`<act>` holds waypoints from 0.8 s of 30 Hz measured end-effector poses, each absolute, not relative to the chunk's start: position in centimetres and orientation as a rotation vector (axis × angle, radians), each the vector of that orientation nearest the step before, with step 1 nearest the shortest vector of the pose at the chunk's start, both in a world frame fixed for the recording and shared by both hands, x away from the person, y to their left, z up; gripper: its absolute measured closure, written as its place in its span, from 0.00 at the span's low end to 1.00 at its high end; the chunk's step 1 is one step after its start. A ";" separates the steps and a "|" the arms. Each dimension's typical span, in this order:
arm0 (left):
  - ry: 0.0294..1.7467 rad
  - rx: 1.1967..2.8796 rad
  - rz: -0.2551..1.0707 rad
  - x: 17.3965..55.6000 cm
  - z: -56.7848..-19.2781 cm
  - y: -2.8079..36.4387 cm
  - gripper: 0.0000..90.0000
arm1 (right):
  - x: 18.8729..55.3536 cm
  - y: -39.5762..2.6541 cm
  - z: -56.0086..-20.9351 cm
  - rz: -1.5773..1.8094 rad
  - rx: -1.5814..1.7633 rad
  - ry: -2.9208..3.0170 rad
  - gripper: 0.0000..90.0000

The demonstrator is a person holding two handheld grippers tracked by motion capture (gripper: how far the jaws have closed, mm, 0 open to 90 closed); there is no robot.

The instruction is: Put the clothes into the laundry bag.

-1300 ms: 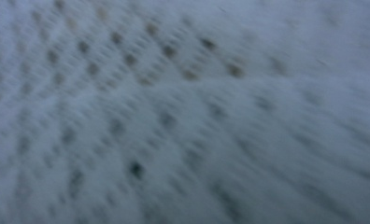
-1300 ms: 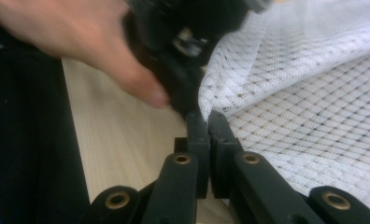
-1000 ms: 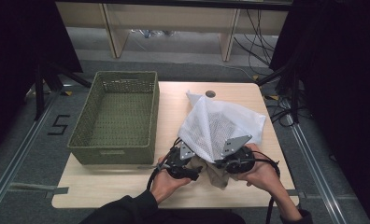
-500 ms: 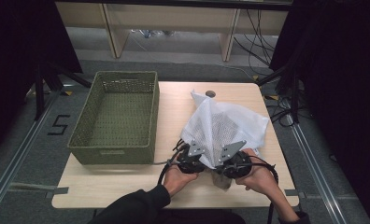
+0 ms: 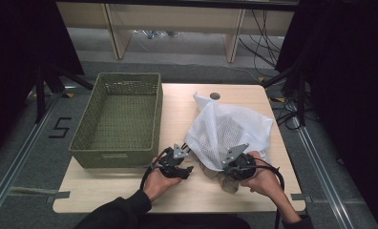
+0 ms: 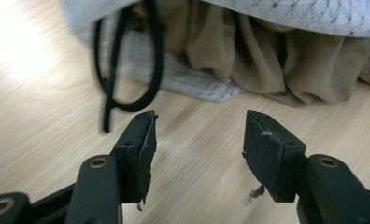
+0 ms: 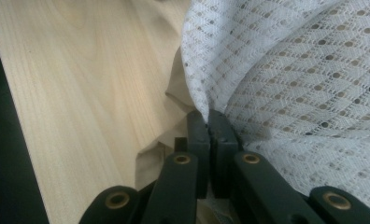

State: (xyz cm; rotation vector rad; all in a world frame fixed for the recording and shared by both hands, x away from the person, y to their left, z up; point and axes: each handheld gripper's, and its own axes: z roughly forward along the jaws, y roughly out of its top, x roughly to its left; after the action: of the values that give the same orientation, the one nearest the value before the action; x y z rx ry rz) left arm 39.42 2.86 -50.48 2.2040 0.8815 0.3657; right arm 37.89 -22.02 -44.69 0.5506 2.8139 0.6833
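A white mesh laundry bag [image 5: 230, 126] lies on the right half of the wooden table [image 5: 110, 191], with tan cloth [image 5: 227, 181] spilling from its near end. My right gripper [image 5: 227, 167] is shut on the bag's mesh edge [image 7: 290, 70], and tan cloth [image 7: 155, 158] bunches just beside its jaws [image 7: 209, 116]. My left gripper [image 5: 189, 169] rests low on the table left of the bag. Its jaws have just been opening, and nothing is between them [image 6: 199, 126]. Ahead of them are the tan cloth [image 6: 276, 60] and the bag's black drawstring loop [image 6: 152, 60].
An olive woven basket [image 5: 113, 157] stands on the left half of the table, close to my left hand. A round cable hole [image 5: 215, 96] sits near the far edge. Bare wood runs along the near edge. Shelving and cables lie beyond the table.
My left gripper has drawn back to the left, away from the bag, and its jaws stand wider than half a second ago. The right gripper keeps its hold and sits slightly lower.
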 end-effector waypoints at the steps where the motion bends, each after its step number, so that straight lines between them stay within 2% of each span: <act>1: 0.861 2.221 0.372 39.6 -50.6 2.5 0.50 | 37.9 -22.1 -44.7 0.686 0.550 2.810 1.00; 5: 0.836 2.235 0.432 41.0 -50.8 1.2 0.53 | 38.0 -22.2 -44.8 0.702 0.563 2.811 1.00; 6: 0.844 2.194 0.468 41.6 -50.9 0.8 0.55 | 38.0 -22.3 -44.8 0.699 0.557 2.804 1.00; 9: 0.783 2.174 0.451 41.8 -50.8 0.4 0.58 | 38.0 -22.3 -44.8 0.698 0.549 2.810 1.00; 11: 0.676 2.163 0.471 41.5 -50.5 -0.8 0.71 | 38.2 -22.3 -44.7 0.708 0.541 2.816 1.00; 12: 0.676 2.163 0.471 41.5 -50.5 -0.8 0.83 | 38.2 -22.3 -44.7 0.710 0.543 2.816 1.00; 13: 0.692 2.093 0.443 41.7 -50.0 -1.1 0.91 | 38.2 -22.3 -44.7 0.717 0.538 2.819 1.00; 14: 0.692 2.093 0.443 41.7 -50.0 -1.1 0.95 | 38.1 -22.3 -44.6 0.712 0.542 2.818 1.00; 15: 0.699 1.995 0.324 41.7 -49.3 -1.6 0.96 | 38.2 -22.3 -44.6 0.731 0.535 2.808 1.00; 19: 0.661 1.954 0.337 41.3 -47.7 -2.5 0.96 | 38.1 -22.7 -43.9 0.764 0.523 2.808 1.00; 22: 0.660 1.955 0.336 41.8 -48.5 -3.3 0.95 | 38.1 -23.0 -43.8 0.780 0.523 2.804 1.00; 24: 0.748 1.992 0.302 42.4 -50.7 -3.3 0.94 | 37.9 -23.0 -43.8 0.846 0.504 2.834 1.00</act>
State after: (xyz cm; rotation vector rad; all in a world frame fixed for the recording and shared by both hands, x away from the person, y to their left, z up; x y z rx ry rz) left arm 42.41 -3.30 -50.68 1.9917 0.7476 0.3023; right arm 37.86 -23.03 -43.79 0.5037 2.8341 0.8463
